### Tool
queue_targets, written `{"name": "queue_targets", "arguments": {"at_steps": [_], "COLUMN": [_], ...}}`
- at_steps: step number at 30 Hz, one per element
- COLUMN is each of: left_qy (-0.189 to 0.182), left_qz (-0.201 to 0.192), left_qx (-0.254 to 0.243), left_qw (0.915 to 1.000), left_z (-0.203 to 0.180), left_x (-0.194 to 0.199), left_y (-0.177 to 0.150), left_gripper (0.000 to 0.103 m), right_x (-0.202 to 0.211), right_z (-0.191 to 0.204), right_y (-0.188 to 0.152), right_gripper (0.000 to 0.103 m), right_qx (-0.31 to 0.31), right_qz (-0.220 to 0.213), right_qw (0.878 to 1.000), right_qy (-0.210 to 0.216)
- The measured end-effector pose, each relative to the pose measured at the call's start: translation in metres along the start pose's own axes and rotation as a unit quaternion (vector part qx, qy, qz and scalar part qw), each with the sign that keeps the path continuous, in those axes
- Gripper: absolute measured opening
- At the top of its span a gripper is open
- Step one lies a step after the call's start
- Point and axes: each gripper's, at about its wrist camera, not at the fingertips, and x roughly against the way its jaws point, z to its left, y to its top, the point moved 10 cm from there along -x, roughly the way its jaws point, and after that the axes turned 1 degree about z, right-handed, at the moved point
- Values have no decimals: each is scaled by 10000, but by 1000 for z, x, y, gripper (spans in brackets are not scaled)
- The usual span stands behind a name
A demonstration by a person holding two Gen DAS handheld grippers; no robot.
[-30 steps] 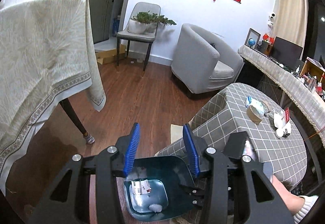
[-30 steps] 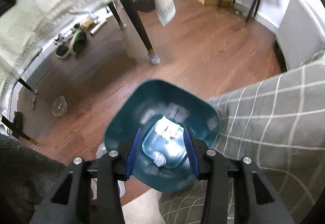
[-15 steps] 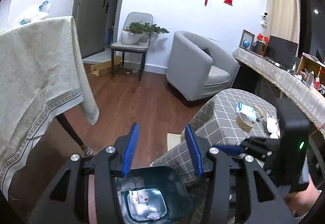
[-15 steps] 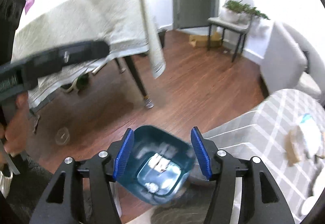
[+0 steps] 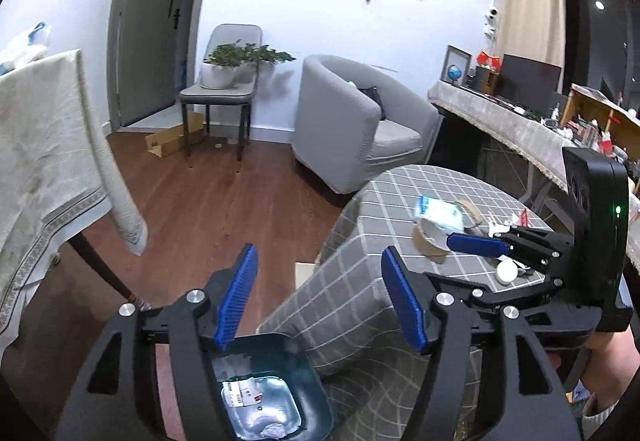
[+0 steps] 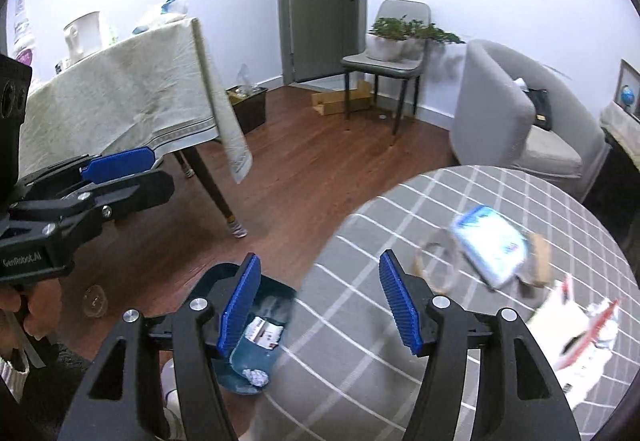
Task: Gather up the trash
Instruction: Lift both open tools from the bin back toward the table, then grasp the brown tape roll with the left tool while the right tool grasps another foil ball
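A teal trash bin (image 5: pixel 276 393) stands on the floor beside the round table with the grey checked cloth (image 5: pixel 372 265); it holds a printed box and a crumpled tissue, and also shows in the right wrist view (image 6: pixel 256 341). On the table lie a blue-white tissue pack (image 5: pixel 438 213) (image 6: pixel 490 243), a brown tape ring (image 5: pixel 430 241) and white packaging scraps (image 6: pixel 580 341). My left gripper (image 5: pixel 316 297) is open and empty above the bin's edge. My right gripper (image 6: pixel 318 305) is open and empty at the table's near edge.
A dining table with a cream cloth (image 5: pixel 44 161) stands at the left. A grey armchair (image 5: pixel 352 125) and a chair with a potted plant (image 5: pixel 224 81) are at the back. A cluttered desk (image 5: pixel 532 121) runs along the right wall.
Both grippers have risen from over the bin and tilted up. The right gripper has swung toward the checked table, and its jaws have widened.
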Motion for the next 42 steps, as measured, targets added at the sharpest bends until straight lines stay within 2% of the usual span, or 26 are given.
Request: {"name": "queue_targets", "arguments": {"at_steps": [2,6,15,23,30,42], "left_qy": [-57,-187,-526,-703,-598,-312], "left_qz": [21,56,261,392,515,754], "left_qx": [-42,-136,-476,-710,-743,-615], "left_qw": [10000,9997,9971,9942,9941,9948], "left_z": [-10,-31,-82,-113,-125,-126], "left_x": [-4,-13,-35,-49,-76,-125], "left_y": [0,-2,-11,-18,-16,-8], "left_gripper": [69,73,78,79,82,82], "right_x": [6,21,59,76,87,79], "right_z": [-10,-33,-102,-136,-169,-241], "right_y": [-3,-5,-15,-27,-32,-58], "right_gripper": [64,72,81,85,90,90], "right_qx": [-11,-49,-343,-550,-731,-1320], "right_qz": [-10,-99,-301,-357,-428,-135], "right_qw": [10000,9997,9970,9946,9909,9814], "right_qy": [-76,-210,-624,-810,-1045,-1387]}}
